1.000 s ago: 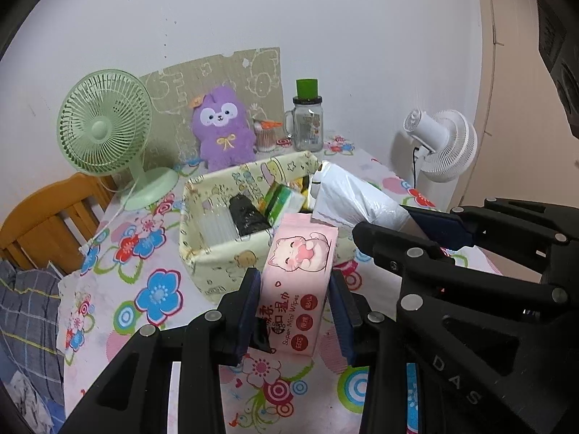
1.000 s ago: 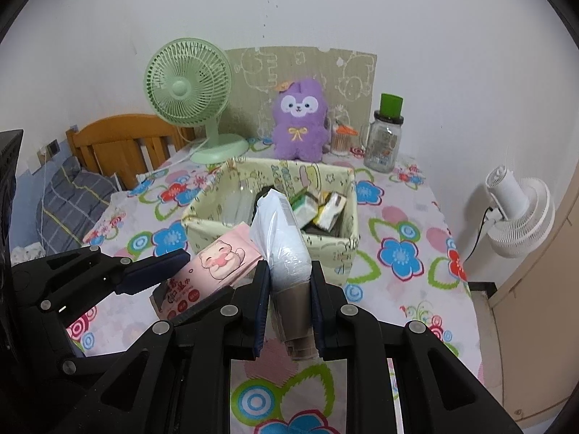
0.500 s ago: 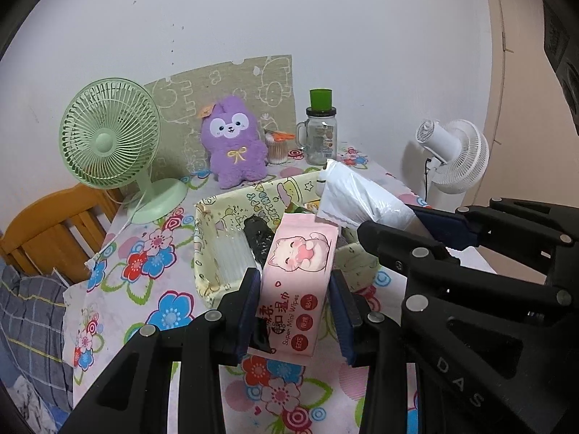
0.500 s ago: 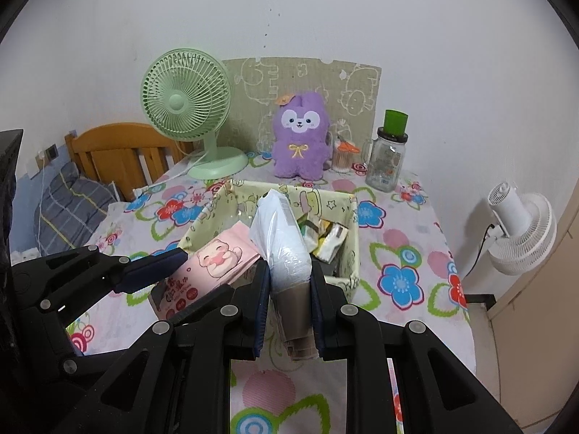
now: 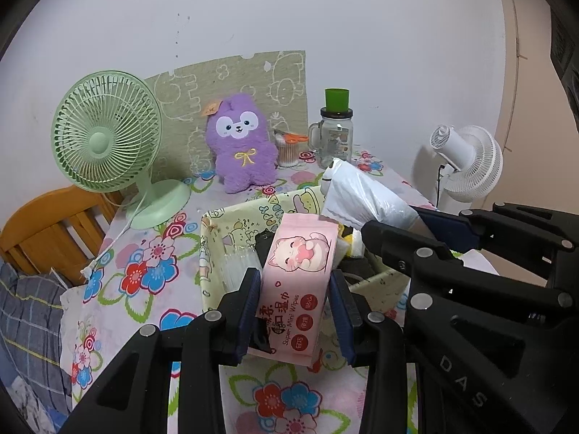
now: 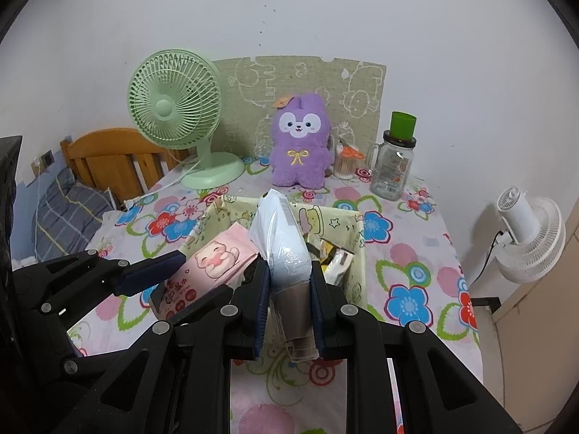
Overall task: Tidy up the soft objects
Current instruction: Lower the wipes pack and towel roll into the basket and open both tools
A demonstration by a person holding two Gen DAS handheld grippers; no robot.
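Observation:
My left gripper (image 5: 295,289) is shut on a pink pack of wet wipes (image 5: 298,271) with a cartoon cat, held above the near edge of a pale yellow fabric basket (image 5: 231,224). The pack also shows in the right wrist view (image 6: 213,264). My right gripper (image 6: 289,282) is shut on a white plastic-wrapped tissue pack (image 6: 282,246), held over the same basket (image 6: 347,217). That pack shows at the right in the left wrist view (image 5: 362,199). The basket holds several small packets (image 6: 334,256). A purple plush toy (image 6: 300,148) sits upright behind the basket.
A green desk fan (image 6: 177,108) stands at the back left. A glass jar with a green lid (image 6: 394,166) and a cotton-swab cup (image 6: 345,162) stand at the back right. A white fan (image 6: 532,238) is beyond the table's right edge. A wooden bed frame (image 6: 108,159) is left.
Both grippers have pulled back and risen with their packs. The basket, plush toy and fan now look farther away and lower in view.

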